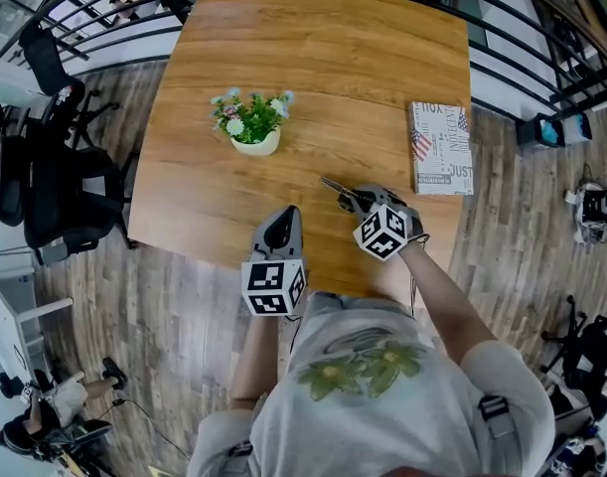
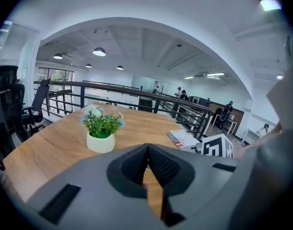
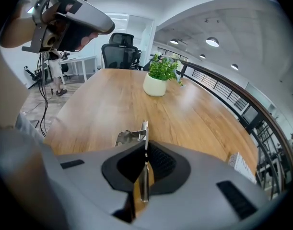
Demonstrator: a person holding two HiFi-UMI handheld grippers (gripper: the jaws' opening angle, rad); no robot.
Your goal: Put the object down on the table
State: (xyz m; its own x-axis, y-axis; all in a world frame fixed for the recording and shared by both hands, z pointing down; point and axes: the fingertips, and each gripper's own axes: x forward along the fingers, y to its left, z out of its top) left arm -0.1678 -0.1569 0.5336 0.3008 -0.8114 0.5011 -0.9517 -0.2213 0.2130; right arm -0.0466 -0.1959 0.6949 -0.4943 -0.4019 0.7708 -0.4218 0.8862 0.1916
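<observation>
A thin shiny metal utensil point(image 1: 335, 185) sticks out forward from my right gripper point(image 1: 351, 199), which is shut on it above the near part of the wooden table point(image 1: 313, 48). In the right gripper view the metal strip point(image 3: 144, 133) stands on edge between the pads, with a small bent part point(image 3: 123, 137) at its left; the right gripper point(image 3: 145, 152) hangs a little over the tabletop. My left gripper point(image 1: 283, 219) is shut with nothing in it, near the table's front edge. Its closed tips point(image 2: 147, 150) point toward the plant.
A small potted plant point(image 1: 251, 122) stands mid-table, also visible as the plant point(image 2: 101, 133) and the plant point(image 3: 159, 78). A book point(image 1: 441, 147) lies at the right edge. Black office chairs point(image 1: 45, 187) stand left of the table. A railing point(image 1: 541, 28) runs behind it.
</observation>
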